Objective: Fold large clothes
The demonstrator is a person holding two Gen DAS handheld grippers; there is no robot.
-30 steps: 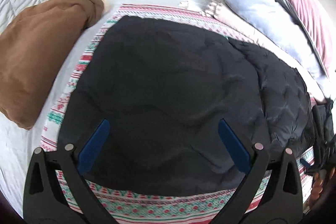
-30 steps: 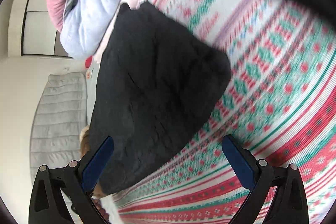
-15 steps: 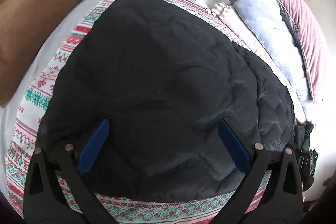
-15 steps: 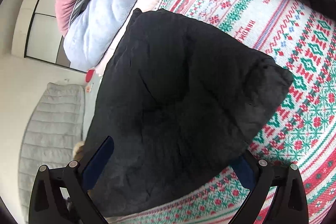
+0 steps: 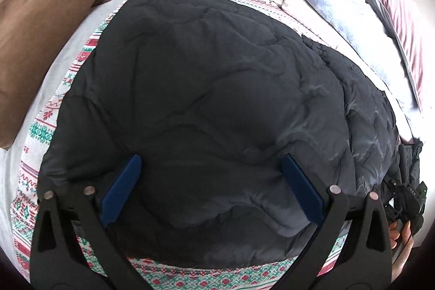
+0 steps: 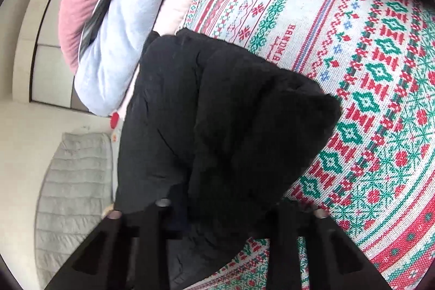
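On the bed, over a red-and-green patterned blanket (image 5: 40,132), we find the black padded jacket (image 5: 217,99) spread nearly flat, body broad and unfolded. We judge folding barely begun: only one end is being picked up. Our right gripper (image 6: 217,219) is closing its jaws, with a bunched fold of the jacket's end (image 6: 223,127) between them. Our left gripper (image 5: 209,189) hangs over the jacket's near hem, jaws wide apart, holding nothing. The jacket is quilted, puffy, matte, with soft creases; the blanket is a flat, coarse weave. A brown coat (image 5: 40,18) and plush pink and blue bedding (image 5: 353,18) lie alongside.
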